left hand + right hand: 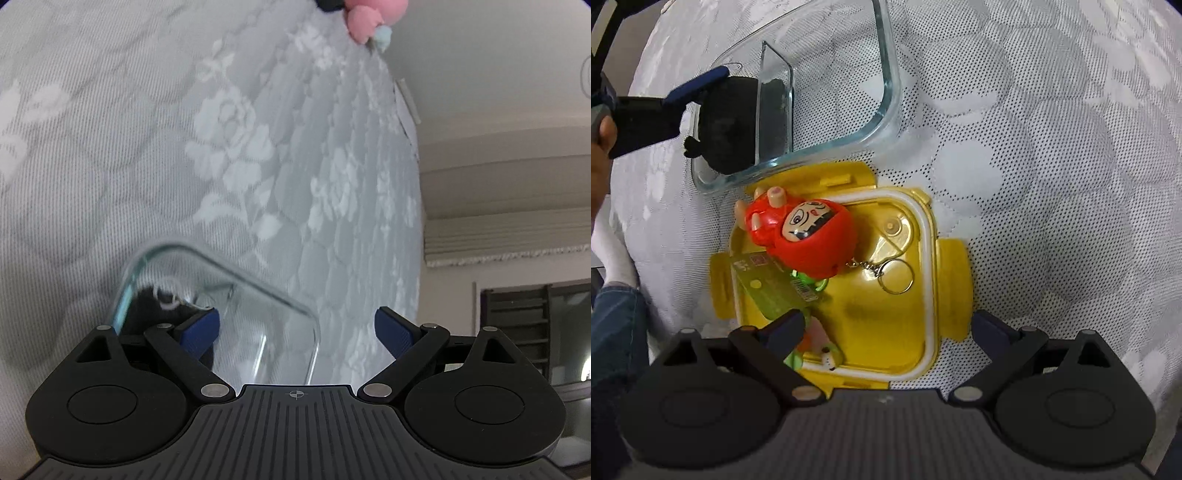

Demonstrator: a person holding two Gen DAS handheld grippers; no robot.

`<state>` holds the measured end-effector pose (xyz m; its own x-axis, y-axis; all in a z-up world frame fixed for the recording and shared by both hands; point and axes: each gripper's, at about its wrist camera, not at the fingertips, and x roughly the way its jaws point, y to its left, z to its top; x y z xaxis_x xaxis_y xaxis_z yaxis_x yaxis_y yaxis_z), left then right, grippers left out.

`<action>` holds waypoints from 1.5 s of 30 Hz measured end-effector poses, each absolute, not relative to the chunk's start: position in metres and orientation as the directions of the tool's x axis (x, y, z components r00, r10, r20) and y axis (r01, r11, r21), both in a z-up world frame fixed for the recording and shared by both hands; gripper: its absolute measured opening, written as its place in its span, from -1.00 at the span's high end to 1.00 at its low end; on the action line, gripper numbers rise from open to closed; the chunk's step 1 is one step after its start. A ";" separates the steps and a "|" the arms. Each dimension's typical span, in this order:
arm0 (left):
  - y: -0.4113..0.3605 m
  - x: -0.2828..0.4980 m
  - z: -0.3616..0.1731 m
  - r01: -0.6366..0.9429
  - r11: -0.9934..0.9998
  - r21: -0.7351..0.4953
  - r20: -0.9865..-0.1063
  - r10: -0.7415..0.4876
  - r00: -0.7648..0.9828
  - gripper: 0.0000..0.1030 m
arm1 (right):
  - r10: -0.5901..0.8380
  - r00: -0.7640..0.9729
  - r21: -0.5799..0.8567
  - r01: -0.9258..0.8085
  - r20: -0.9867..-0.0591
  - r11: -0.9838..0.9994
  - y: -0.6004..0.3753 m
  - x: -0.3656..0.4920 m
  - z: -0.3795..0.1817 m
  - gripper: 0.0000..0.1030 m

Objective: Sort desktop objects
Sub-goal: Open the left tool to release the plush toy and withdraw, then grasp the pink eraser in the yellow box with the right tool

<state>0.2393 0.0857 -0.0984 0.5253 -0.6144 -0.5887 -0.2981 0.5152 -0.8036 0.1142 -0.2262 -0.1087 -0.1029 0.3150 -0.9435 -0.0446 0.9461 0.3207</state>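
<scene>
- Glass container (886, 74) sits on the grey floral-cloth counter (1052, 147); a black plush toy (727, 125) lies inside, at its near corner.
- Left gripper (297, 328): jaws wide apart over the container, holding nothing; left blue pad just beside the plush.
- Yellow lid (886, 317) touches the container's rim; on it lie a red figure keychain (801, 236) and a green packaged item (772, 291).
- Right gripper (886, 328): jaws spread over the lid, empty.
- Pink plush (369, 18) at the counter's far edge.
</scene>
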 end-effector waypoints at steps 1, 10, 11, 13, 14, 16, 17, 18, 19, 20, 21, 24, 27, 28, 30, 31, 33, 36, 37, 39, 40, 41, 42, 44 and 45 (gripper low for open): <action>0.087 0.241 -0.098 -0.295 0.526 -0.798 -0.594 -0.604 0.531 -0.84 | 0.316 -0.103 0.321 -0.036 -0.943 0.946 -0.227 0.114 -0.109 -0.90; 0.094 0.239 -0.082 -0.254 0.543 -0.800 -0.582 -0.600 0.549 -0.84 | 0.316 -0.099 0.319 -0.025 -0.944 0.947 -0.223 0.108 -0.106 -0.90; 0.094 0.238 -0.078 -0.239 0.544 -0.804 -0.573 -0.603 0.556 -0.84 | 0.315 -0.095 0.319 -0.028 -0.944 0.947 -0.222 0.107 -0.105 -0.90; 0.095 0.236 -0.073 -0.222 0.535 -0.815 -0.554 -0.609 0.567 -0.85 | 0.316 -0.085 0.320 -0.029 -0.945 0.947 -0.221 0.106 -0.101 -0.90; 0.095 0.235 -0.071 -0.219 0.528 -0.821 -0.545 -0.610 0.575 -0.85 | 0.318 -0.079 0.321 -0.028 -0.945 0.947 -0.220 0.105 -0.100 -0.90; 0.095 0.233 -0.067 -0.202 0.517 -0.832 -0.524 -0.612 0.593 -0.86 | 0.320 -0.071 0.322 -0.026 -0.945 0.946 -0.221 0.102 -0.097 -0.90; 0.095 0.233 -0.066 -0.193 0.521 -0.832 -0.520 -0.609 0.599 -0.87 | 0.320 -0.070 0.323 -0.026 -0.945 0.946 -0.222 0.102 -0.097 -0.90; 0.094 0.233 -0.066 -0.188 0.530 -0.827 -0.523 -0.603 0.603 -0.88 | 0.321 -0.068 0.323 -0.026 -0.945 0.946 -0.223 0.101 -0.098 -0.90; 0.094 0.234 -0.067 -0.189 0.542 -0.819 -0.532 -0.594 0.603 -0.88 | 0.320 -0.068 0.323 -0.026 -0.945 0.946 -0.224 0.101 -0.099 -0.90; 0.093 0.236 -0.070 -0.196 0.552 -0.810 -0.545 -0.587 0.599 -0.88 | 0.318 -0.068 0.320 -0.026 -0.946 0.947 -0.226 0.101 -0.100 -0.90; 0.092 0.238 -0.074 -0.207 0.557 -0.804 -0.556 -0.582 0.594 -0.88 | 0.315 -0.068 0.317 -0.026 -0.947 0.948 -0.228 0.101 -0.102 -0.90; 0.088 0.246 -0.088 -0.259 0.573 -0.778 -0.601 -0.559 0.571 -0.88 | 0.312 -0.081 0.313 -0.002 -0.947 0.950 -0.245 0.107 -0.104 -0.90; 0.081 0.253 -0.104 -0.292 0.603 -0.742 -0.651 -0.545 0.528 -0.88 | 0.327 -0.101 0.328 0.009 -0.940 0.945 -0.245 0.109 -0.112 -0.90; 0.080 0.254 -0.108 -0.298 0.615 -0.730 -0.665 -0.540 0.516 -0.88 | 0.325 -0.101 0.327 0.003 -0.940 0.945 -0.244 0.110 -0.114 -0.90; 0.078 0.255 -0.113 -0.296 0.632 -0.716 -0.679 -0.533 0.504 -0.88 | 0.320 -0.101 0.323 -0.009 -0.942 0.947 -0.241 0.113 -0.116 -0.90; 0.077 0.256 -0.113 -0.290 0.639 -0.713 -0.682 -0.534 0.500 -0.88 | 0.318 -0.100 0.321 -0.010 -0.943 0.947 -0.240 0.113 -0.117 -0.90; 0.076 0.256 -0.110 -0.275 0.656 -0.703 -0.689 -0.533 0.492 -0.88 | 0.322 -0.099 0.324 -0.008 -0.942 0.946 -0.239 0.114 -0.117 -0.90; 0.075 0.245 -0.094 -0.245 0.686 -0.685 -0.700 -0.528 0.481 -0.88 | 0.337 -0.057 0.338 -0.020 -0.940 0.941 -0.236 0.113 -0.108 -0.89; 0.075 0.240 -0.087 -0.235 0.691 -0.684 -0.700 -0.531 0.477 -0.88 | 0.341 -0.026 0.341 -0.029 -0.940 0.940 -0.235 0.112 -0.101 -0.87; 0.076 0.224 -0.069 -0.212 0.695 -0.687 -0.695 -0.542 0.472 -0.88 | 0.341 0.065 0.338 -0.058 -0.938 0.939 -0.233 0.109 -0.085 -0.86; 0.075 0.214 -0.058 -0.195 0.708 -0.679 -0.698 -0.540 0.470 -0.88 | 0.334 0.131 0.325 -0.085 -0.934 0.942 -0.231 0.107 -0.075 -0.86; 0.074 0.202 -0.045 -0.177 0.734 -0.655 -0.712 -0.523 0.468 -0.88 | 0.323 0.203 0.304 -0.120 -0.924 0.945 -0.227 0.105 -0.066 -0.86; 0.073 0.190 -0.034 -0.158 0.761 -0.629 -0.727 -0.504 0.466 -0.88 | 0.313 0.264 0.279 -0.159 -0.912 0.947 -0.223 0.102 -0.057 -0.86; 0.066 0.164 -0.017 -0.120 0.829 -0.546 -0.770 -0.440 0.461 -0.89 | 0.297 0.361 0.219 -0.242 -0.884 0.945 -0.214 0.096 -0.041 -0.86; 0.063 0.151 -0.012 -0.107 0.858 -0.502 -0.794 -0.409 0.449 -0.90 | 0.297 0.369 0.201 -0.277 -0.881 0.940 -0.209 0.096 -0.039 -0.86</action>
